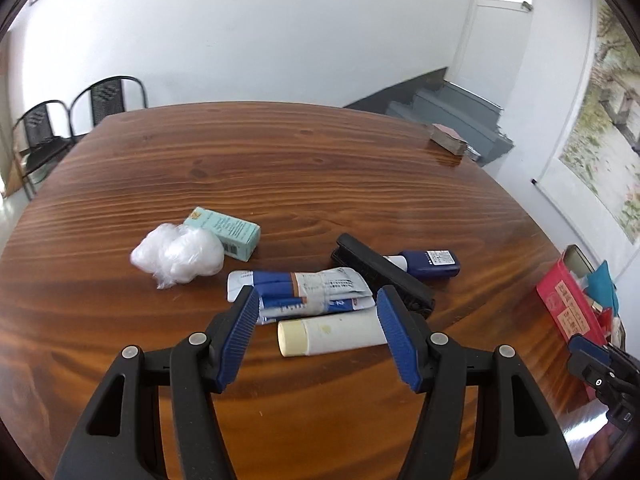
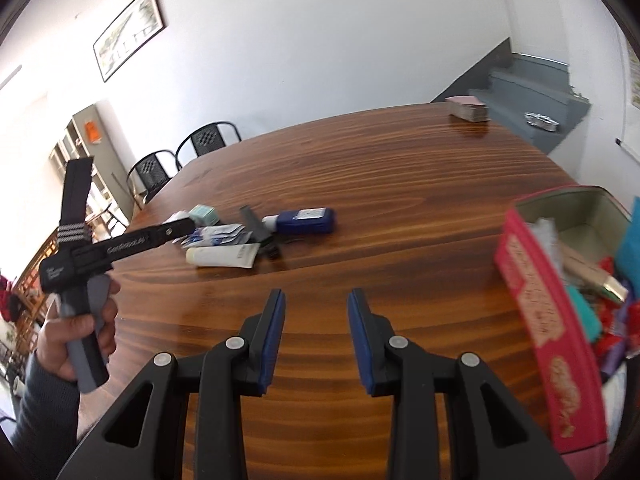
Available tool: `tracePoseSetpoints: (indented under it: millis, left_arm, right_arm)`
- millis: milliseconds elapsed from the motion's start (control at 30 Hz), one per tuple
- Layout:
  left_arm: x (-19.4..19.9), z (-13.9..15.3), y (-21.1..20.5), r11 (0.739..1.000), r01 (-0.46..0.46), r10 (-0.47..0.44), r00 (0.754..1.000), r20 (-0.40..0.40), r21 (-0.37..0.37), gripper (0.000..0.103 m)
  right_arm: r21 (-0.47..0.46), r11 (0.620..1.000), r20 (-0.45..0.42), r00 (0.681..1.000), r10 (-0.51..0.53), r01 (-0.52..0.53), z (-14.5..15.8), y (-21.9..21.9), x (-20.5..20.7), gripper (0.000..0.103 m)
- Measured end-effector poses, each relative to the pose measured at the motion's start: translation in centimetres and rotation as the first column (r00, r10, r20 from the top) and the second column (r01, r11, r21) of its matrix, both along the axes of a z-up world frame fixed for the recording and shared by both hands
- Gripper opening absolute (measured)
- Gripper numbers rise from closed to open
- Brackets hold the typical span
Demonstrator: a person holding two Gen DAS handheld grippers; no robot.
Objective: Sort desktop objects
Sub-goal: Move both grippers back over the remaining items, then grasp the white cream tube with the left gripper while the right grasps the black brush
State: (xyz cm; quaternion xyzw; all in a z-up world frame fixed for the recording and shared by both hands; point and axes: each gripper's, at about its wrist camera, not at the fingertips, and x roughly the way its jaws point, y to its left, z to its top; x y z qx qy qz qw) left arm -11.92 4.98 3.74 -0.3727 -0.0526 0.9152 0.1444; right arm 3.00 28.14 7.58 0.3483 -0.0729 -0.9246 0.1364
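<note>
Left claw [image 1: 316, 308]: jaws wide, nothing gripped. Just ahead, between the tips, lies the tube [image 1: 332, 336], long axis crosswise to your fingers, cap end toward the left pad; roll the wrist or take it across its width. Right claw [image 2: 316, 304]: part open, empty, well short of the pile. The left is nearer. Red tin [image 2: 536, 312] sits right of the right claw.

Past my table I see two black chairs [image 1: 100, 100] against the white wall. Grey stairs [image 2: 528, 96] rise beside a framed picture [image 2: 130, 30].
</note>
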Motion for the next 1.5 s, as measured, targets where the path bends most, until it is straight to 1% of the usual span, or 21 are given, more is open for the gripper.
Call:
tracePoseSetpoints:
  millis: [167,233,367,433,500,600,800,1000,1033,1067,1100,1133,1200,1333,1500]
  left_arm:
    - [-1.3,-1.2,0.2,0.996,0.09,-0.091,0.995,0.037,0.026,0.065]
    - [-1.5,-1.6,0.5,0.992,0.123,-0.124,0.991,0.046,0.023,0.065]
    - [-1.1,-1.7,1.1,0.986,0.167,-0.167,0.985,0.038,0.0,0.065]
    - [-1.1,-2.1,1.4,0.982,0.19,-0.189,0.98,0.061,0.0,0.065]
    - [-1.0,-2.5,2.0,0.978,0.206,-0.204,0.976,0.075,-0.023,0.065]
    - [-0.8,-3.2,2.7,0.973,0.225,-0.219,0.97,0.105,-0.046,0.065]
    - [0.5,-3.6,3.6,0.97,0.231,-0.221,0.968,0.122,-0.078,0.065]
    - [1.0,-3.8,4.4,0.968,0.202,-0.189,0.977,0.098,-0.15,0.065]
    - [1.2,-3.9,4.5,0.967,0.196,-0.181,0.979,0.097,-0.166,0.063]
    - [1.3,-3.8,4.7,0.966,0.186,-0.171,0.981,0.094,-0.181,0.057]
    - [1.4,-3.8,4.7,0.965,0.172,-0.157,0.984,0.089,-0.197,0.039]
    - [1.5,-3.8,4.7,0.966,0.169,-0.155,0.984,0.087,-0.195,0.034]
    - [1.9,-3.7,4.4,0.973,0.164,-0.15,0.984,0.095,-0.165,0.027]
    - [2.7,-3.4,3.6,0.983,0.127,-0.113,0.988,0.104,-0.129,0.027]
    - [4.5,-2.1,2.1,0.992,0.084,-0.077,0.994,0.079,-0.095,0.027]
  right_arm:
    - [0.004,1.0,0.015,1.0,0.016,-0.016,-0.4,-1.4,-0.6,0.036]
    - [0.005,1.0,0.023,1.0,0.015,-0.015,-0.7,-1.6,-0.8,0.036]
    - [0.002,1.0,0.045,0.999,0.012,-0.012,-1.4,-1.7,-1.2,0.036]
    - [-0.002,1.0,0.051,0.999,0.01,-0.01,-1.5,-1.5,-1.3,0.036]
    - [-0.005,1.0,0.049,0.999,0.007,-0.007,-1.5,-1.4,-1.3,0.036]
    - [-0.012,1.0,0.044,0.999,0.004,-0.003,-1.4,-1.1,-1.3,0.036]
    - [-0.028,1.0,0.043,0.999,0.01,-0.009,-1.4,-0.8,-1.2,0.036]
    - [-0.021,1.0,0.029,0.999,0.022,-0.022,-1.2,-1.1,-0.8,0.036]
    - [-0.022,1.0,0.03,0.999,0.022,-0.021,-1.3,-1.1,-0.9,0.036]
    - [-0.024,1.0,0.033,0.999,0.021,-0.02,-1.3,-1.1,-0.9,0.036]
    - [-0.026,0.999,0.036,0.999,0.02,-0.019,-1.4,-1.1,-0.9,0.036]
    - [-0.026,0.999,0.039,0.999,0.019,-0.018,-1.5,-1.1,-1.0,0.036]
    - [-0.023,1.0,0.043,0.999,0.02,-0.019,-1.6,-1.2,-1.0,0.036]
    - [-0.011,0.999,0.054,0.998,0.037,-0.036,-2.0,-1.8,-1.3,0.036]
    - [0.013,0.996,0.089,0.992,0.088,-0.09,-2.3,-3.2,-3.0,0.036]
